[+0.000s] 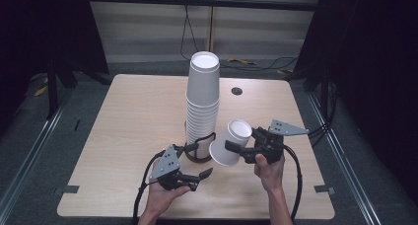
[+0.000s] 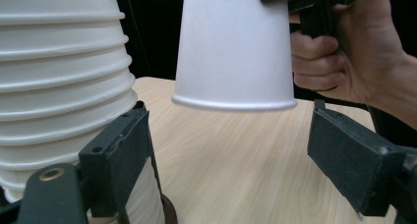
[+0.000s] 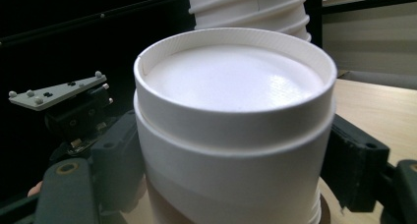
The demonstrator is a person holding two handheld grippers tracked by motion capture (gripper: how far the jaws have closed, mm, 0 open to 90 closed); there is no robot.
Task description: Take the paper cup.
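The right gripper (image 1: 235,151), centre-right of the high view, clamps an upside-down paper cup (image 1: 229,142) beside the cup stack (image 1: 202,104). The left gripper (image 1: 207,173), lower centre, gapes empty. Best lower the cup level, clear of the stack.

You're working in a lab-like recording bay: black curtains (image 1: 44,27), floor rails (image 1: 29,158), loose black cables (image 1: 256,64), bare pale wooden table (image 1: 133,116).
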